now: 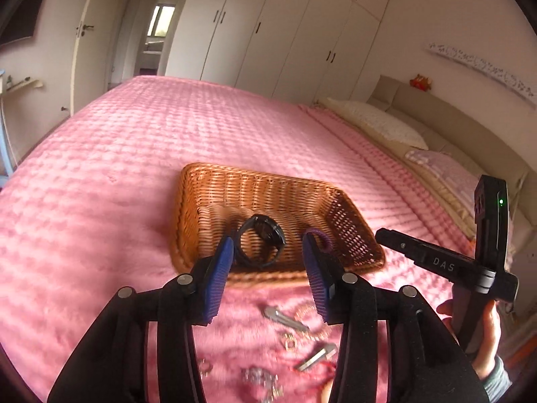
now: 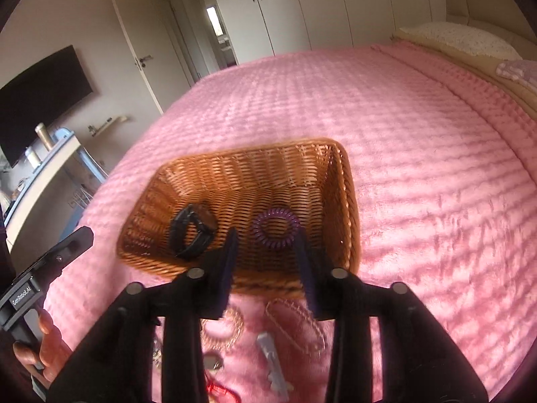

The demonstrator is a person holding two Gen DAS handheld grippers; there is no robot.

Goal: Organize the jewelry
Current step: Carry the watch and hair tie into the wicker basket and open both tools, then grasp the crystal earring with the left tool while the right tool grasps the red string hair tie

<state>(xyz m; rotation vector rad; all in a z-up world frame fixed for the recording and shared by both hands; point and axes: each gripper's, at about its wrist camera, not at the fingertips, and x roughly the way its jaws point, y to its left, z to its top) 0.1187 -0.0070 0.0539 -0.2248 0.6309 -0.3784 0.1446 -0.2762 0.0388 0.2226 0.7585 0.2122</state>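
Wicker, woven and brown, makes up the shallow rectangular basket (image 2: 349, 201) that sits on the pink quilted bedspread (image 2: 419, 154) just ahead of both pairs of fingers. We take it from left to right. The left gripper (image 1: 268, 252) has its blue ribbed pads (image 1: 220, 278) parted with nothing pressed between them; just beyond its left pad, inside the basket, lies the black band watch (image 1: 260, 241), curled into a loop that stands on edge. The right gripper (image 2: 266, 252) is likewise released, its dark pads holding nothing, and straight past its fingertips the purple coiled hair tie (image 2: 277, 226) lies flat on the basket floor, with the watch off to the left of those fingers.

So both pieces are in the basket, and we judge the next pick to lie the other way: behind and below the fingertips, on the bedspread nearer us. Under the right gripper we see a pale looped chain (image 2: 295, 325) and a clear coiled bracelet (image 2: 223, 330) just beside it, and a silver key (image 2: 272, 359) between the fingers, long axis running roughly away from us. These are blurred, so we may be misnaming the smaller bits. The chain sits beneath the right fingers, so the right hand seems nearer it; a second key (image 1: 317, 357) and small rings lie beneath the left.
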